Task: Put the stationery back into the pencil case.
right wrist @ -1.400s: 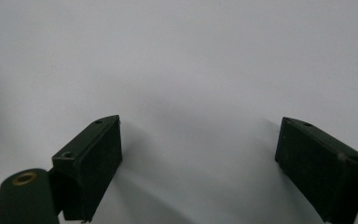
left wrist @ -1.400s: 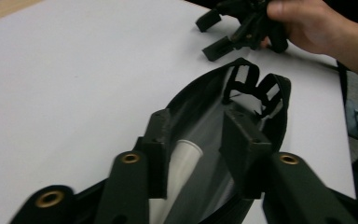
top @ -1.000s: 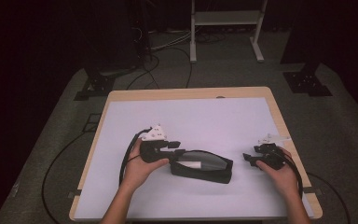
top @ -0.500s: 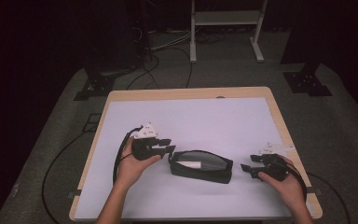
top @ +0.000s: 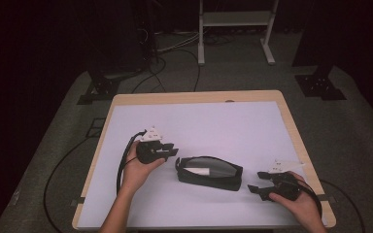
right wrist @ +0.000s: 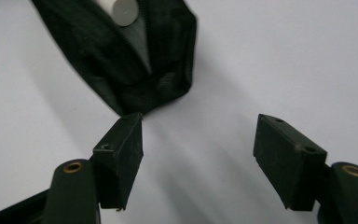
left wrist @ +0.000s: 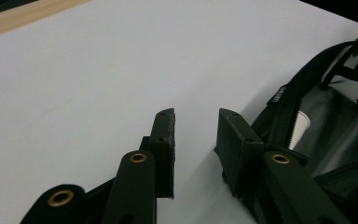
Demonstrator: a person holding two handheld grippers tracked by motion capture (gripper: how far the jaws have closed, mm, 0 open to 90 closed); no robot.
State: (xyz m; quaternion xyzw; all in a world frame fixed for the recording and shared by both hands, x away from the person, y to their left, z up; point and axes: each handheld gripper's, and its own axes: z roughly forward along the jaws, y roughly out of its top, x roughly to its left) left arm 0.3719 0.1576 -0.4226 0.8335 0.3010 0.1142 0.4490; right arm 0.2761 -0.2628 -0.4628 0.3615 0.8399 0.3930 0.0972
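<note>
With both grippers' fingers open and empty, I'd pinch the pouch (top: 209, 173) at each end: left gripper (top: 167, 151), right gripper (top: 253, 188).

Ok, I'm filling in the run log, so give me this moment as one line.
left gripper: open, beside black pouch | right gripper: open, near pouch's other end | pouch: unzipped, white tube inside | nothing held

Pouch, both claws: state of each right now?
Pouch: lies flat on the table, unzipped, white tube inside.
Left claw: open, empty, beside the pouch's end.
Right claw: open wide, empty, just off the pouch's other end.
</note>
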